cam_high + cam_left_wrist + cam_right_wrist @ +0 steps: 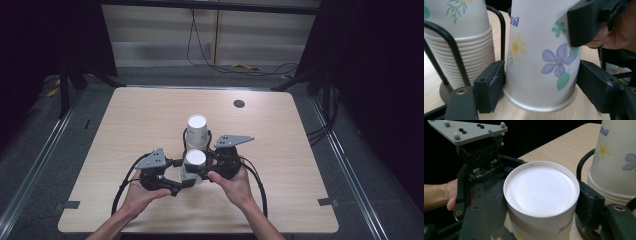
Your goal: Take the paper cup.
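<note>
Right gripper point(204, 169): its pads press on the upper wall of an upside-down paper cup point(195, 162), just under the white base that faces up; in the right gripper view the two black jaws flank the cup point(541, 202) tightly on both sides. Left gripper point(186, 180): its jaws bracket the same cup point(541, 62) low down, near the rolled rim. The left pad point(491, 85) touches the wall; the right pad point(596, 85) appears to stand just off it, so this gripper is judged spread about the cup rather than pinching it.

The cup stands near the middle of the table point(300, 150), toward the near edge, rim down and slightly tilted off the wood.

Step in hand, as judged: separating or re-gripping a single flowered cup taken from the stack, the right gripper carrying, the left adjusting its hold at the rim. The next move calls for the left pads to close squarely on the lower wall without crushing it, before the right lets go.

Obstructions: the stack of cups point(197, 131) in its black wire holder point(451, 45) stands just beyond and left of the held cup, close enough for a jaw to catch the wire. Trailing cables point(260, 185) lie by the right hand. A dark round grommet point(239, 104) sits far right, well apart
</note>
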### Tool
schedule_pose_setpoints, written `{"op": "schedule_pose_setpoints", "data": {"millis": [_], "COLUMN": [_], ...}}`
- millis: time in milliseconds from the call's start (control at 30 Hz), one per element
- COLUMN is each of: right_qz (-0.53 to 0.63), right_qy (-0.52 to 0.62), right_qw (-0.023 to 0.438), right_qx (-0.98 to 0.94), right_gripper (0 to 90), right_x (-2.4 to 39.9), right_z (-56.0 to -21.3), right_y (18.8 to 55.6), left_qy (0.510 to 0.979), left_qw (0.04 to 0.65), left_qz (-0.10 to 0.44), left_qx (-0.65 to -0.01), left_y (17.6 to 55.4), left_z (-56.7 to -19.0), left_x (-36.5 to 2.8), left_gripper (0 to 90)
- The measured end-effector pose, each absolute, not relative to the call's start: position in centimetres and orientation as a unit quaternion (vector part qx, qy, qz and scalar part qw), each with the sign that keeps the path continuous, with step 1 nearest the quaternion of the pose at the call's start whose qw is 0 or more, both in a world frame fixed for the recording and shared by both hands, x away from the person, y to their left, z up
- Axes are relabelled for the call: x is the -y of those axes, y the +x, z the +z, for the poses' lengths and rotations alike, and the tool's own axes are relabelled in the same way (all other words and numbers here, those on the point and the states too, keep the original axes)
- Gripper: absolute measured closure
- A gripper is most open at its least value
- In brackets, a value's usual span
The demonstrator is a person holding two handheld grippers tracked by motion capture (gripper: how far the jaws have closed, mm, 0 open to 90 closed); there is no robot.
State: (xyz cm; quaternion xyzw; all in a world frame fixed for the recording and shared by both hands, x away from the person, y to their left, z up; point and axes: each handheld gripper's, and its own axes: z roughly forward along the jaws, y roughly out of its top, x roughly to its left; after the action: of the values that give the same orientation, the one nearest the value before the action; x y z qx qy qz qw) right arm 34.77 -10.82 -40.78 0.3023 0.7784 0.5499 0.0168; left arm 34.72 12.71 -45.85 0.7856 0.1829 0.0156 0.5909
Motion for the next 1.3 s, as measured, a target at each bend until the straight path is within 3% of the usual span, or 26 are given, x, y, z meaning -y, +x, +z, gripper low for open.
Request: {"op": "schedule_pose_setpoints", "data": {"millis": [433, 833, 1067, 1300], "right_qz": [0.556, 0.559, 0.557, 0.56], "right_qy": [0.297, 0.295, 0.303, 0.302], "right_qw": [0.006, 0.004, -0.002, 0.001], "right_qx": [-0.777, -0.775, -0.773, -0.771], "right_gripper": [35.3, 33.1, 20.3, 19.4], "right_x": [10.02, 10.07, 10.08, 10.46], "right_z": [-40.87, -40.68, -40.78, -40.54], "right_y": [34.55, 34.56, 34.75, 34.74], "left_qy": [0.788, 0.788, 0.792, 0.798], "left_qw": [0.588, 0.592, 0.586, 0.577], "left_qz": [0.014, 0.018, 0.015, 0.009], "left_qx": [-0.183, -0.171, -0.173, -0.174], "left_y": [34.62, 34.59, 34.67, 34.84], "left_z": [-46.15, -45.93, -45.93, -46.0], "left_x": [-12.5, -12.8, -12.98, -13.27], "left_gripper": [18.3, 26.6, 27.1, 27.6]}}
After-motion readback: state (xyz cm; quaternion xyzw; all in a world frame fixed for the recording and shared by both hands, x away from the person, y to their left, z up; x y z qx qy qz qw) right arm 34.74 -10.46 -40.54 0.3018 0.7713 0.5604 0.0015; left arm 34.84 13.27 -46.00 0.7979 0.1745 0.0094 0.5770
